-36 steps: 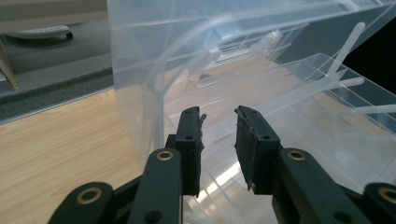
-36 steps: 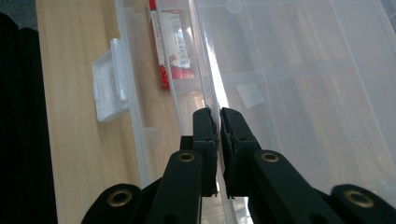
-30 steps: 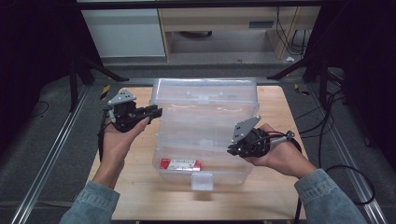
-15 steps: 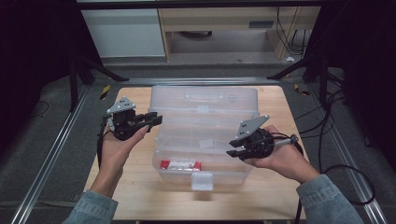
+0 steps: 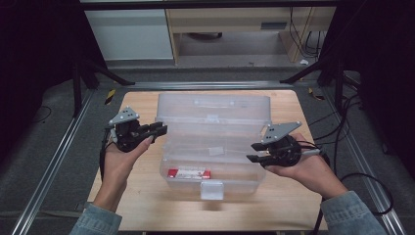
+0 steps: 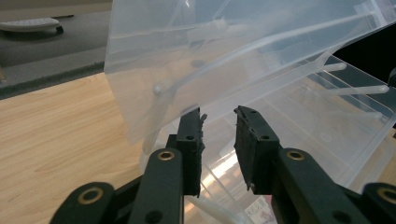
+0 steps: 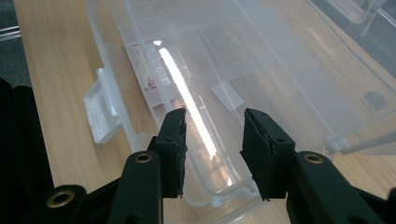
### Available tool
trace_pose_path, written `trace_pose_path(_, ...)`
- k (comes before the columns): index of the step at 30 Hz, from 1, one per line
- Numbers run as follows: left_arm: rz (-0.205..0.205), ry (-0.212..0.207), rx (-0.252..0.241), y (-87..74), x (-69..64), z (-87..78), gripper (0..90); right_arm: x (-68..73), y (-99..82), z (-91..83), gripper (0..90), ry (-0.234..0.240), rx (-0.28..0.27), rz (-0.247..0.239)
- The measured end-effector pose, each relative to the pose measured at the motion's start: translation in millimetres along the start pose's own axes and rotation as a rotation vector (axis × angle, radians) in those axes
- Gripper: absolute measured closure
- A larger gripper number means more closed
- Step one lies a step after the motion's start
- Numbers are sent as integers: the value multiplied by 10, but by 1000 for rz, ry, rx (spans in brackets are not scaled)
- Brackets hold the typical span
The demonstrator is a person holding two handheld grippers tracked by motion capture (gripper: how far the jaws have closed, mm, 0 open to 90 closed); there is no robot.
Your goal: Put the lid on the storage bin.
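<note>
A clear plastic toolbox stands on the wooden table with its lid raised at the back. A red and white packet lies inside near the front wall, and a white latch hangs at the front. My left gripper points at the lid's left end. In the left gripper view its jaws stand apart, and the lid's lower edge crosses the left finger's tip. My right gripper hovers at the box's right end; its jaws have just been opening and hold nothing, above the box.
The table has bare wood left, right and in front of the box. Metal rails run along both sides of the table. Cables trail at the right, and cabinets stand behind.
The lid has swung up and back to stand behind the box. The right gripper has let go of it, opened and drawn a little to the right. The left gripper has barely moved.
</note>
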State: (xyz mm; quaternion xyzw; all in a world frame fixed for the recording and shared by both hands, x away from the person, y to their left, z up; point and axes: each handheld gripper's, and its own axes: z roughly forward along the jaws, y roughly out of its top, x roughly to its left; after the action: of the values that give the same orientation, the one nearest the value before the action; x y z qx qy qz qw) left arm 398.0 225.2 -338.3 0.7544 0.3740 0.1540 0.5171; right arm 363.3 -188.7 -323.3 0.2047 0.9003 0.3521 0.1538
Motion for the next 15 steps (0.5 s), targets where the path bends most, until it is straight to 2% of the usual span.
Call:
trace_pose_path(6, 5, -4, 12, -74, -45, -8, 759, -6, -45, -82, 674, -13, -9, 24)
trace_pose_path(15, 19, -15, 35, -175, -100, -25, 762, -36, -166, -177, 737, -49, -21, 72)
